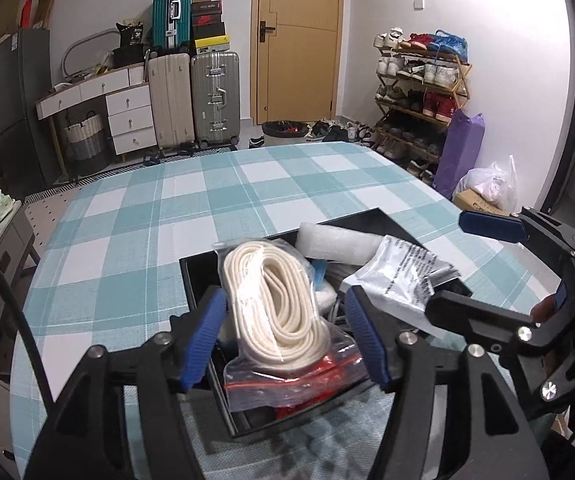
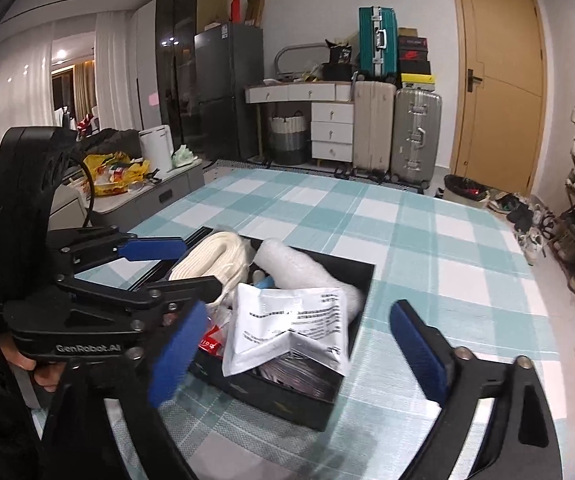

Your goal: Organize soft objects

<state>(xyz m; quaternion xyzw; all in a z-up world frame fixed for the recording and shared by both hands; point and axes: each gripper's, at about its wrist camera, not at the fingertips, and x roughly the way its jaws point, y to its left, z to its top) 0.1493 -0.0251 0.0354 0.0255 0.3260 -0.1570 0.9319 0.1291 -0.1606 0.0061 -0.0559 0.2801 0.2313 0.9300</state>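
A black box (image 1: 195, 280) (image 2: 339, 364) sits on the checked tablecloth, filled with soft items. A clear bag of coiled white rope (image 1: 279, 300) (image 2: 211, 258) lies in it, beside a white foam roll (image 1: 335, 240) (image 2: 299, 272) and a silvery-white printed pouch (image 1: 403, 272) (image 2: 287, 324). My left gripper (image 1: 287, 340) (image 2: 155, 264) is open, its blue pads either side of the rope bag without touching it. My right gripper (image 2: 299, 356) (image 1: 487, 256) is open over the pouch at the box's right side.
The table (image 1: 167, 208) (image 2: 427, 232) carries a teal and white checked cloth. Suitcases (image 1: 215, 96), white drawers (image 1: 131, 116), a shoe rack (image 1: 419, 92) and a wooden door (image 1: 299, 40) stand behind. A low side cabinet (image 2: 159, 188) with clutter stands left.
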